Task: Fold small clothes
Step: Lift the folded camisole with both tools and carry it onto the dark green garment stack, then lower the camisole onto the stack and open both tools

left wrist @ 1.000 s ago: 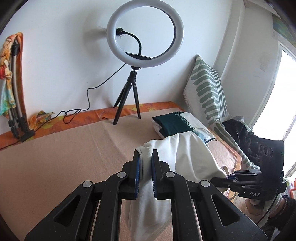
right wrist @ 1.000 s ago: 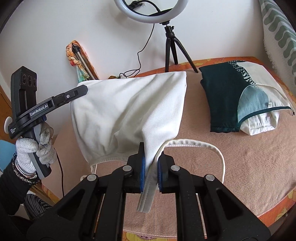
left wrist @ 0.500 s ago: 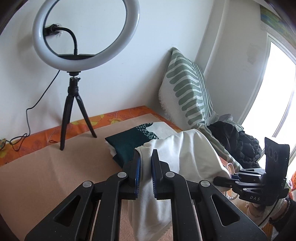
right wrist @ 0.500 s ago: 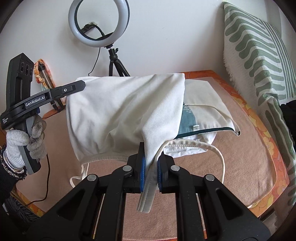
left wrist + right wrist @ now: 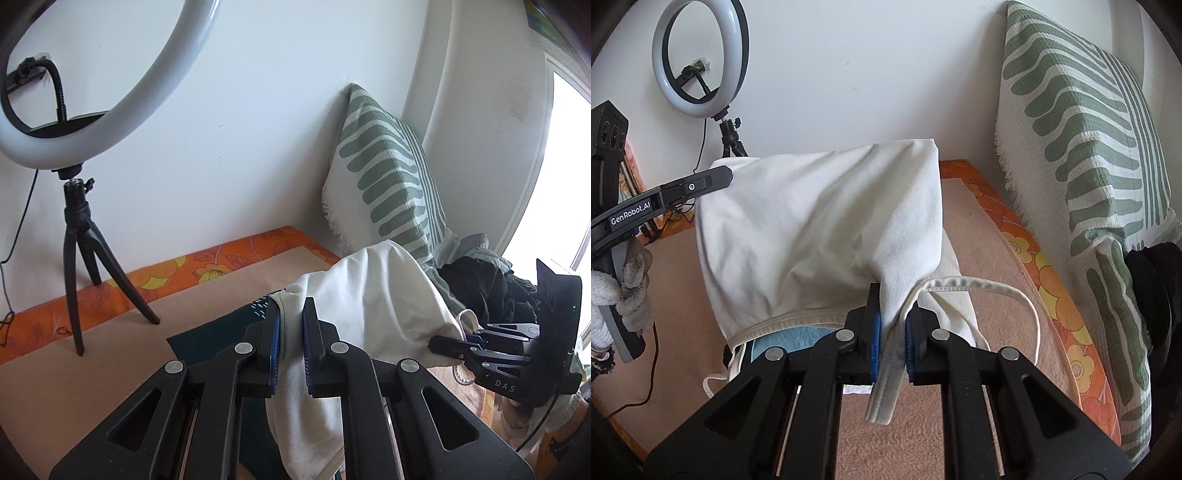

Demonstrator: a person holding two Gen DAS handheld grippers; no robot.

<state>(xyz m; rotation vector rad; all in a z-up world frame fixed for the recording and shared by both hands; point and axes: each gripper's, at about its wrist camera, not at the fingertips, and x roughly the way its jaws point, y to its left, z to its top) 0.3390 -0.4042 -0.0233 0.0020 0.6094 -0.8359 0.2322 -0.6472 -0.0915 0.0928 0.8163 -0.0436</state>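
Bed (image 5: 982, 236) below, striped pillow (image 5: 1082, 147) against the wall, and the white garment (image 5: 820, 221) hangs in the air above the folded stack (image 5: 207, 339). This looks like the carry step: the folded piece is being brought over the pile. Next it wants lowering flat and square onto the stack before either grip lets go. The left hand-held gripper (image 5: 291, 325) pinches one corner; the right hand-held gripper (image 5: 891, 332) is pressed onto the strap edge.
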